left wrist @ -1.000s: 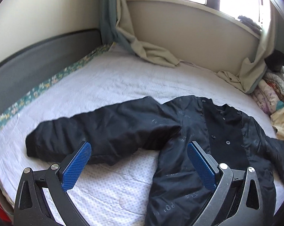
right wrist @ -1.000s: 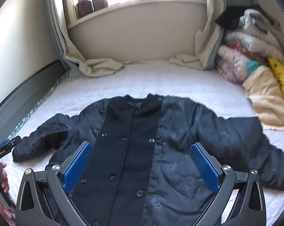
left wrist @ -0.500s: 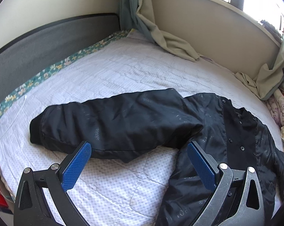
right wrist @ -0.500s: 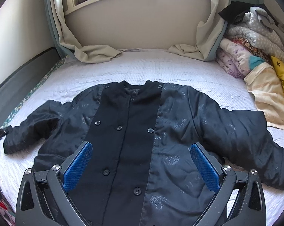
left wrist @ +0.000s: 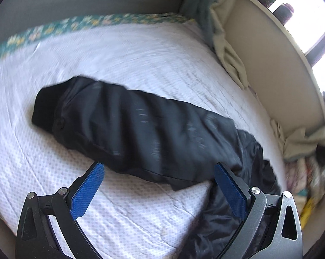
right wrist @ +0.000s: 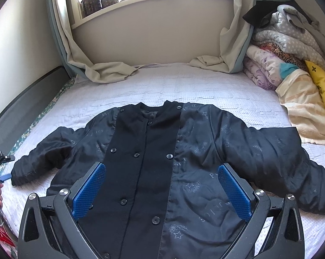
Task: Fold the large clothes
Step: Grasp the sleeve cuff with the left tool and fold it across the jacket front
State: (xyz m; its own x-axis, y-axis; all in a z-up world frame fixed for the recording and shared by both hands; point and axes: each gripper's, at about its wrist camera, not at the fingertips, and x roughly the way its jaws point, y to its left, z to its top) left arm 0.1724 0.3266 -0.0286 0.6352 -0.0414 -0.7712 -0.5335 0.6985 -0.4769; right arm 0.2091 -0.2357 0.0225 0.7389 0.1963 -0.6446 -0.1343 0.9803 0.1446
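Here both grippers, left gripper & right gripper, gape apart above black jacket on bed.

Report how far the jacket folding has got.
Done: the black jacket lies flat, front up and buttoned, on the bed. In hand: nothing; the left claw and the right claw are both open, the left near the outstretched sleeve. Left: every fold; both sleeves are spread.

left view near sleeve, right view over jacket
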